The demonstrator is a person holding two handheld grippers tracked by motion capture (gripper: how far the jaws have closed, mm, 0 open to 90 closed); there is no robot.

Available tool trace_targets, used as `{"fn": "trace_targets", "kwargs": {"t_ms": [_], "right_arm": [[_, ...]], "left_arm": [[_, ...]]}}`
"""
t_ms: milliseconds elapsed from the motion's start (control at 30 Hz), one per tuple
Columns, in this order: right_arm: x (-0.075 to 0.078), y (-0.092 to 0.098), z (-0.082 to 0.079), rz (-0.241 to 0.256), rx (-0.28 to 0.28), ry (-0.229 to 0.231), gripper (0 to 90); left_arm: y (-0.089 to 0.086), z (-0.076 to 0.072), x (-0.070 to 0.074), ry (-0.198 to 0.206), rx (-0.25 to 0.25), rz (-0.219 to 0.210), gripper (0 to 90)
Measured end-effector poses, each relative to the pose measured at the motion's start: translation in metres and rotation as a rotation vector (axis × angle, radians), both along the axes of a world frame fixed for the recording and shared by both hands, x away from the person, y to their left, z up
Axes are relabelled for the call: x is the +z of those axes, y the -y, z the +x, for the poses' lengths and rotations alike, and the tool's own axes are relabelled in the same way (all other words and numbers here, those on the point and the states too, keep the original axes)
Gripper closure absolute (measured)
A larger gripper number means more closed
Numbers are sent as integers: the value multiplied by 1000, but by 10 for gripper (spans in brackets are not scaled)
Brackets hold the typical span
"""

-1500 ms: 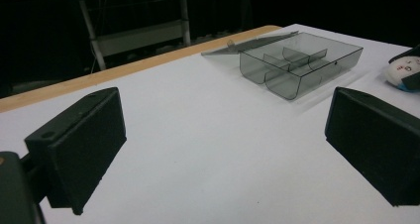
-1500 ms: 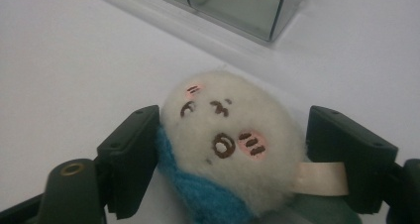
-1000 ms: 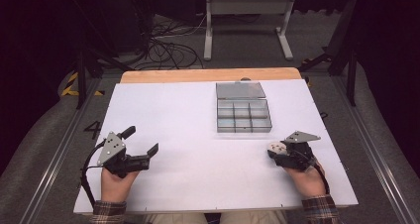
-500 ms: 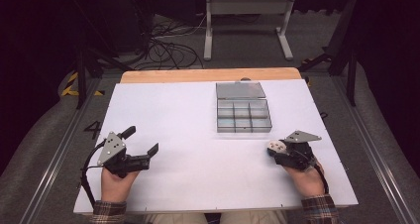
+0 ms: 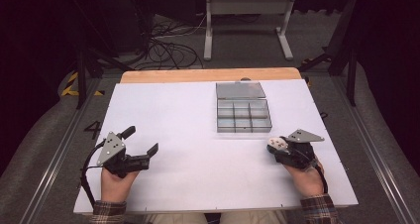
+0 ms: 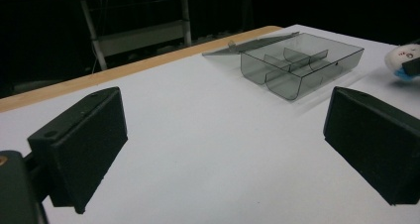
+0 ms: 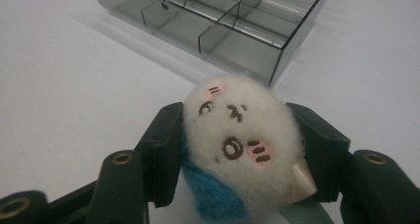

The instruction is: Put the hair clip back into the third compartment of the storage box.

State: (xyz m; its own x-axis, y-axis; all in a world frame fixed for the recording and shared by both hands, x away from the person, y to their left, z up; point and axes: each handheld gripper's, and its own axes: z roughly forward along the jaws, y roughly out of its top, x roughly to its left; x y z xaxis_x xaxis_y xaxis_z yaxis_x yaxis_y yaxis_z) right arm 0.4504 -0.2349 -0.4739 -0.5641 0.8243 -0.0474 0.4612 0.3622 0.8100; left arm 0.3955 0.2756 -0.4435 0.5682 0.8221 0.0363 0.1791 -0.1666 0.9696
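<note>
1. A person sits at a white bench (image 5: 198, 135) with a tool in each hand, both forearms entering from the 6 o'clock edge in plaid sleeves.
2. The left tool (image 5: 141, 147) rests at about 8 o'clock on the bench, its two black jaws spread wide apart with nothing between them; in the left gripper view the jaws stand at either side with bare white surface between.
3. The right tool (image 5: 275, 145) sits at about 4 o'clock, its jaws clenched on a small plush toy (image 7: 237, 144).
4. The toy is a fuzzy white ball with a drawn face, pink cheeks and a patch of blue at its lower side; both jaws press against its flanks in the right gripper view. A small beige tip sticks out at its lower right.
5. A clear grey plastic organizer box (image 5: 243, 117) stands at about 1 o'clock on the bench, its lid (image 5: 240, 89) swung open and lying flat toward 12 o'clock.
6. Thin dividers split the box into compartments, and those that can be seen into look empty.
7. The toy is held near the box's 5 o'clock corner, apart from it.
8. A strip of bare wood (image 5: 210, 75) runs along the bench's far edge.
9. Beyond the bench, cables (image 5: 163, 45) lie tangled on a dark floor beside a grey metal stand (image 5: 247, 8).
</note>
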Motion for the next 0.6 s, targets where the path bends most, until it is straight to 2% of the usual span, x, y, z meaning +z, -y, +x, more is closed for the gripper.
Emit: {"fn": "trace_targets", "kwargs": {"t_ms": [233,600], "right_arm": [[8,-3,0,19,-7,42,436],[21,-10,2,36,-4,83,436]], "left_arm": [[-1,0,0,1,1,-1,37],[-1,-1,0,-2,5,0,37]]}}
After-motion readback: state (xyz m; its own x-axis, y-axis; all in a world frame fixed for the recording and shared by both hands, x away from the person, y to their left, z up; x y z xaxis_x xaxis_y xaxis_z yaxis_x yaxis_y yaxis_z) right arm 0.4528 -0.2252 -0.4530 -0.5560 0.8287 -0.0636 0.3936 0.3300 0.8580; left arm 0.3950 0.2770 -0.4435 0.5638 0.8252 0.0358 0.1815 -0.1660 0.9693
